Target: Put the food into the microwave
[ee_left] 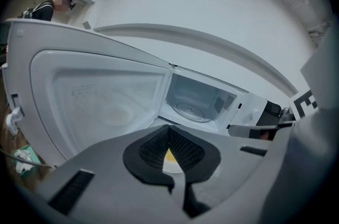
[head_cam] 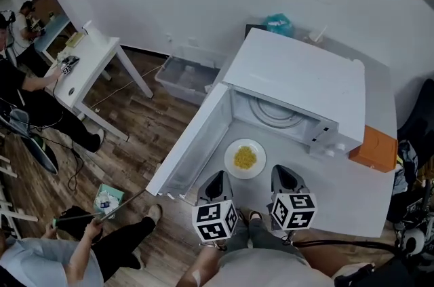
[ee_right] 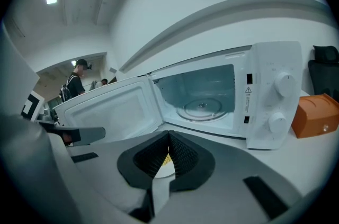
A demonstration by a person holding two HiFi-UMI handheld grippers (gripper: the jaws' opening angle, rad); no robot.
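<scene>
A white plate of yellow food rests on the white table, just in front of the open microwave. Its door swings out to the left, and the glass turntable inside is bare. My left gripper sits at the plate's near left and my right gripper at its near right, both shut and holding nothing. In the left gripper view the plate shows in the gap below the touching tips of the left gripper. The right gripper frames the plate the same way.
An orange box stands on the table right of the microwave's knobs. A teal bag lies behind the microwave. On the floor to the left are a clear plastic bin, a white desk, and people.
</scene>
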